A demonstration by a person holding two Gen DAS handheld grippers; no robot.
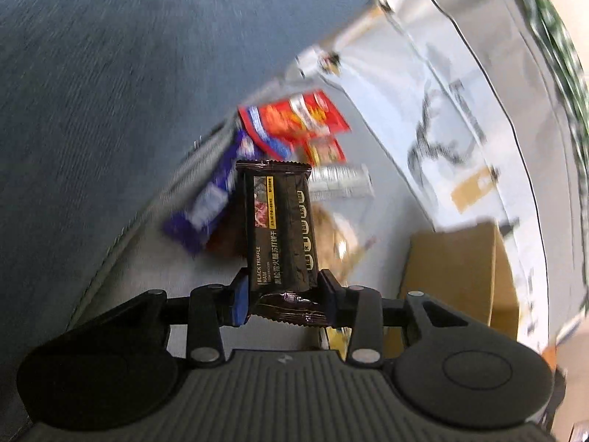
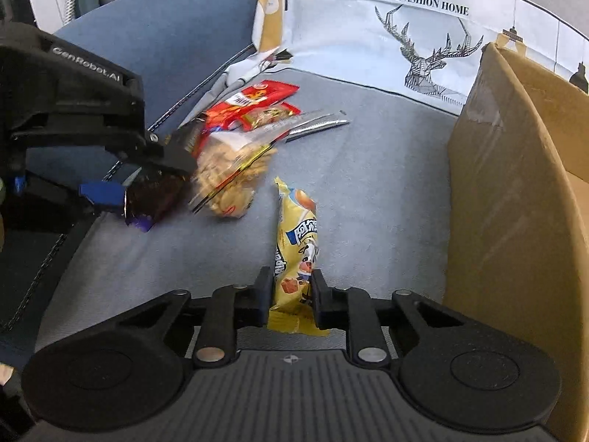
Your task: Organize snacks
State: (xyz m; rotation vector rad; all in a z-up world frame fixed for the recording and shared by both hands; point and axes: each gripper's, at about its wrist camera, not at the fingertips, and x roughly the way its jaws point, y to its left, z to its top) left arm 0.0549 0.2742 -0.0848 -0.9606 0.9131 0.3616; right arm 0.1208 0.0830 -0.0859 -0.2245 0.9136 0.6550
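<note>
My left gripper (image 1: 283, 287) is shut on a black truffle-ham cracker pack (image 1: 281, 228), held upright above the snack pile. In the right wrist view the left gripper (image 2: 147, 180) shows at left, with the dark pack (image 2: 152, 199) between its fingers. My right gripper (image 2: 292, 294) is shut on the lower end of a yellow snack pack (image 2: 298, 243) that reaches forward over the grey surface. The pile holds a red pack (image 1: 298, 118), a purple pack (image 1: 213, 199), a silver pack (image 1: 338, 180) and a clear bag of biscuits (image 2: 228, 173).
A cardboard box (image 2: 515, 202) stands open at the right, also in the left wrist view (image 1: 456, 272). A white "Fashion Home" deer-print sheet (image 2: 423, 37) lines the back. Blue fabric (image 1: 110, 73) lies at left.
</note>
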